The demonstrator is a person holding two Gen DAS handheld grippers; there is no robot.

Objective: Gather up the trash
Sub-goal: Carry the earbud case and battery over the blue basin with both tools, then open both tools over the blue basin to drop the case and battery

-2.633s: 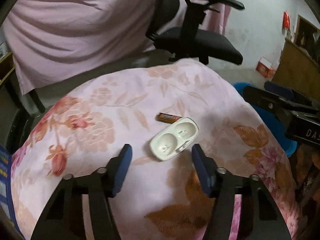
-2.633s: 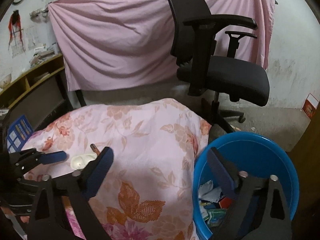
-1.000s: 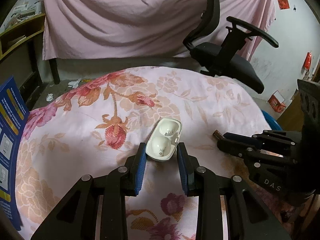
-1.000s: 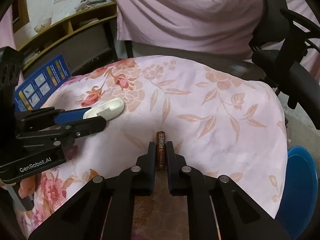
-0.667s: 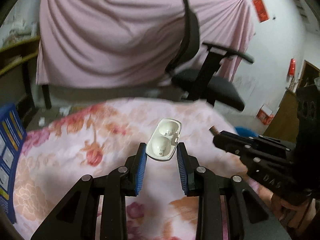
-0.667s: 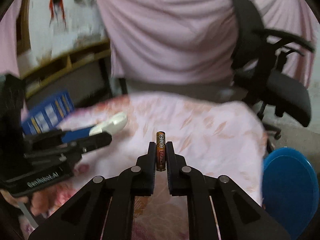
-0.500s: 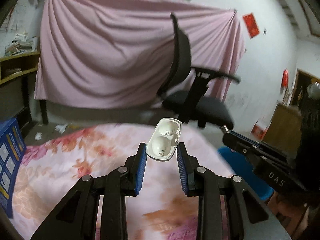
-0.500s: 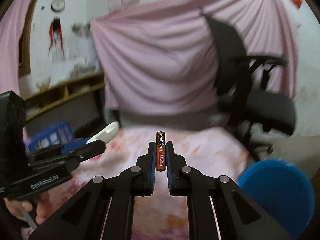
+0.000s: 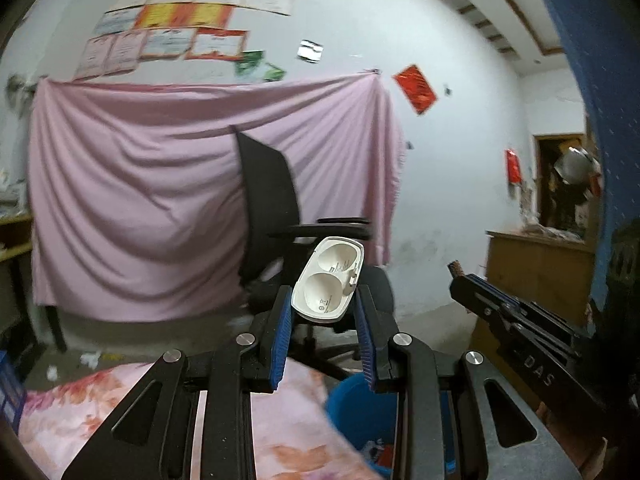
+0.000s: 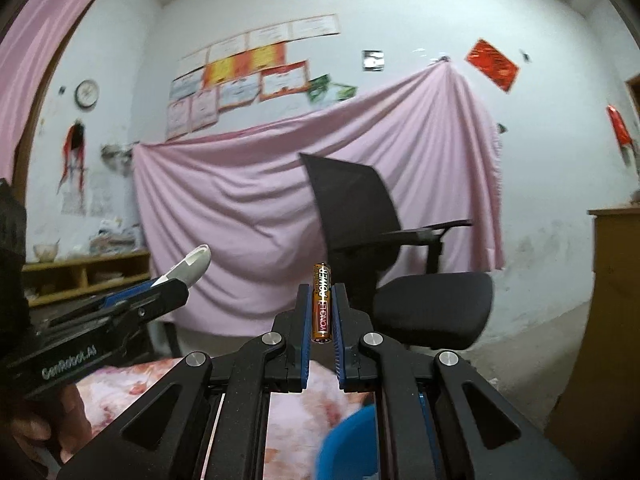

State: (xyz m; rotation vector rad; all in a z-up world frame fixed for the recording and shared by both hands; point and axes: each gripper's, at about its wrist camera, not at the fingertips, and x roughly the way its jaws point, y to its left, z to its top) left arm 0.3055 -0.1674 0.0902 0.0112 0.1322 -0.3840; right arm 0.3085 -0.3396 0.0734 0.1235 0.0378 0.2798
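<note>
Carrying step: left gripper (image 9: 323, 312) clamps a white plastic tray (image 9: 328, 282), right gripper (image 10: 322, 312) pinches a battery (image 10: 321, 306); next, release both over the blue bin (image 9: 360, 404) below the fingers.

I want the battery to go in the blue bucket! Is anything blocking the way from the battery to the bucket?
Nothing visible blocks it. The right claw holds the battery up in the air, and the blue bucket sits low beside the flowered cloth, with only the claw's own frame in front of it.

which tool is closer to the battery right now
Right. The right tool is shut on the battery, upright between its pads. The left tool is off to the side, holding a white case.
</note>
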